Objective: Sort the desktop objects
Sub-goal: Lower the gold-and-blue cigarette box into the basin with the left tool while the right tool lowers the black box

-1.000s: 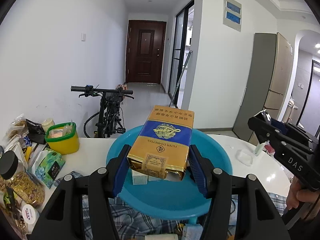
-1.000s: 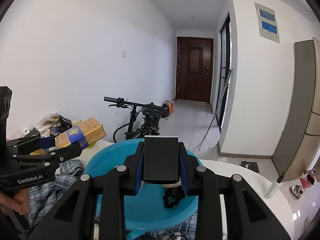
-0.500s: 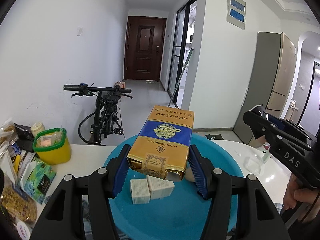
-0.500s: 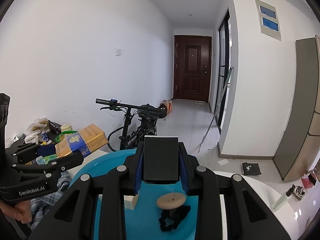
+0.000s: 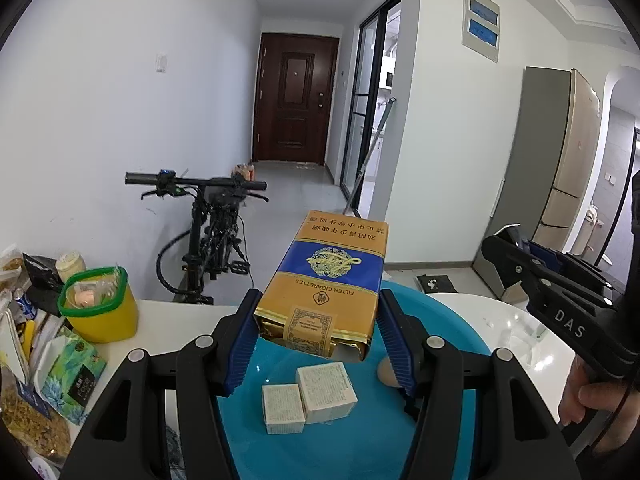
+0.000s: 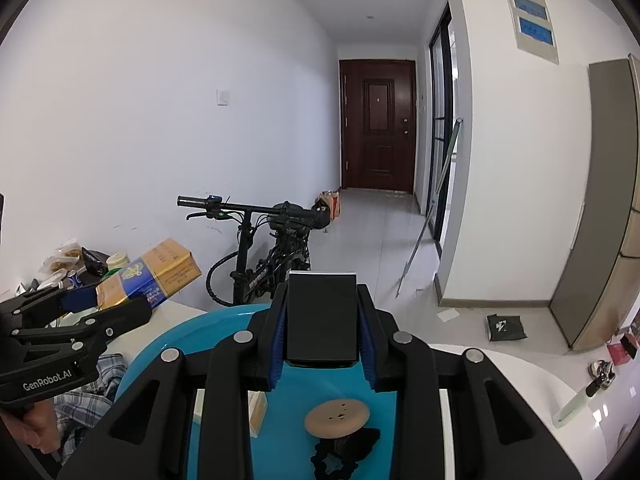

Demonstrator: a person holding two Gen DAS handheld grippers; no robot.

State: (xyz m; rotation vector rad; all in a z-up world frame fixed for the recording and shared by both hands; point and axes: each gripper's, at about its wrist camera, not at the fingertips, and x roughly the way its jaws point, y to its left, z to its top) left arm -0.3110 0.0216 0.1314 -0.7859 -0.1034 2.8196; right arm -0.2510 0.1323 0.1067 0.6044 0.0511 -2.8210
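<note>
My left gripper [image 5: 318, 340] is shut on a gold and blue cigarette carton [image 5: 328, 276] and holds it above a blue basin [image 5: 452, 328]. Two small white boxes [image 5: 308, 398] lie in the basin below it. My right gripper [image 6: 322, 340] is shut on a black box [image 6: 322, 320], held over the same basin [image 6: 180, 344]. A tan disc [image 6: 337, 419] and a black scrunchie [image 6: 344, 454] lie in the basin under it. The left gripper with the carton [image 6: 148, 276] shows at the left of the right wrist view.
A yellow tub with a green rim [image 5: 98, 308], a green packet [image 5: 72, 376] and snack bags crowd the table's left side. A plaid cloth [image 6: 92, 396] lies beside the basin. A white tube [image 6: 576, 400] lies on the white table at right. A bicycle [image 5: 212, 240] stands behind.
Both grippers have moved forward over the basin with their loads still held. More of the basin's inside and its contents now show beneath them.
</note>
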